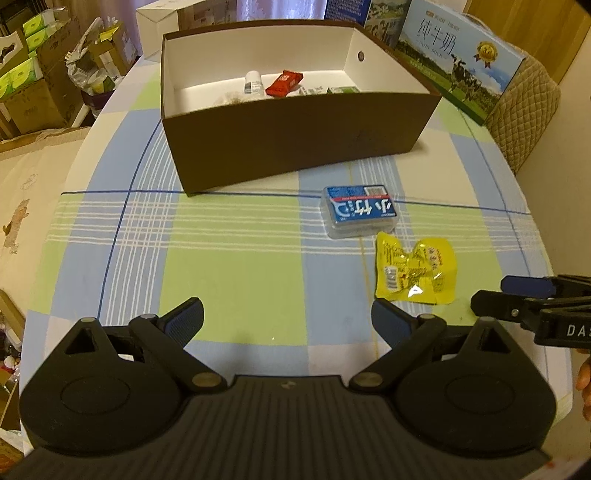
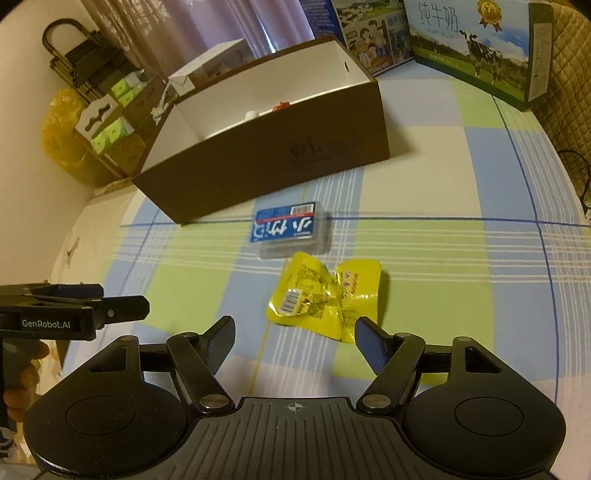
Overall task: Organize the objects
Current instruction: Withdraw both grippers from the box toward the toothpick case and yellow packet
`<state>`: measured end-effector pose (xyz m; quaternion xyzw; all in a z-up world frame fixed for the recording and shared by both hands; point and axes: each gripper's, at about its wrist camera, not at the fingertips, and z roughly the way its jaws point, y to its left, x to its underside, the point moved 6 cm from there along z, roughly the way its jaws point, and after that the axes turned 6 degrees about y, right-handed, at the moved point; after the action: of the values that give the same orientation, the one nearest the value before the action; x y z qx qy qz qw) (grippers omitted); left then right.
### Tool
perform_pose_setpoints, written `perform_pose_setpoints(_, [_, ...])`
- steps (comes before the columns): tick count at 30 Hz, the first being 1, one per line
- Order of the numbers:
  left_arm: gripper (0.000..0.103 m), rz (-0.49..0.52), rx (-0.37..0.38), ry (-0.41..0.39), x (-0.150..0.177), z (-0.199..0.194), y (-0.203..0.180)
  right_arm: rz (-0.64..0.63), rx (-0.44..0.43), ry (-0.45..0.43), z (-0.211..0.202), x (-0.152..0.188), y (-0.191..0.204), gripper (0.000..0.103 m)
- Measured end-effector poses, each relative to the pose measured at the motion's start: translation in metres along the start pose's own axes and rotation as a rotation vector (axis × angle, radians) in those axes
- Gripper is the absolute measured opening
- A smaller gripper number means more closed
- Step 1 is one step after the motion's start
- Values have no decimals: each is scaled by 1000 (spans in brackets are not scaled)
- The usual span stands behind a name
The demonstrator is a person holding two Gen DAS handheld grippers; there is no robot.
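Observation:
A brown cardboard box (image 1: 295, 140) with a white inside stands on the checked tablecloth; it holds a red packet (image 1: 284, 83), a white bottle (image 1: 254, 84) and other small items. In front of it lie a blue-labelled clear case (image 1: 360, 211) and a crumpled yellow snack packet (image 1: 415, 273). My left gripper (image 1: 288, 321) is open and empty, low over the cloth, left of the packet. My right gripper (image 2: 295, 341) is open, just short of the yellow packet (image 2: 325, 297), with the blue case (image 2: 290, 230) and box (image 2: 266, 166) beyond. Each gripper shows at the edge of the other's view.
Milk cartons (image 1: 461, 55) stand at the back right beside a quilted cover (image 1: 524, 110). A white box (image 1: 162, 22) sits behind the brown box. Stacked cardboard boxes (image 1: 33, 74) stand off the table's left edge.

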<state>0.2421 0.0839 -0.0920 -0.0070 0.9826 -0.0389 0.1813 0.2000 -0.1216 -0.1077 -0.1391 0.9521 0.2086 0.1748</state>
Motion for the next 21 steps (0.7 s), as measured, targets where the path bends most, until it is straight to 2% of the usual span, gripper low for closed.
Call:
perform_pose_setpoints(12, [96, 0, -9, 21, 5, 8, 3, 16, 27, 31, 16, 12, -16, 69])
perform_pose_setpoints(17, [96, -3, -12, 27, 5, 11, 4, -22, 37, 11, 19, 8, -19, 69])
perform_pose_setpoints(21, [96, -10, -15, 31, 5, 13, 8, -98, 39, -2, 27, 2, -18, 69])
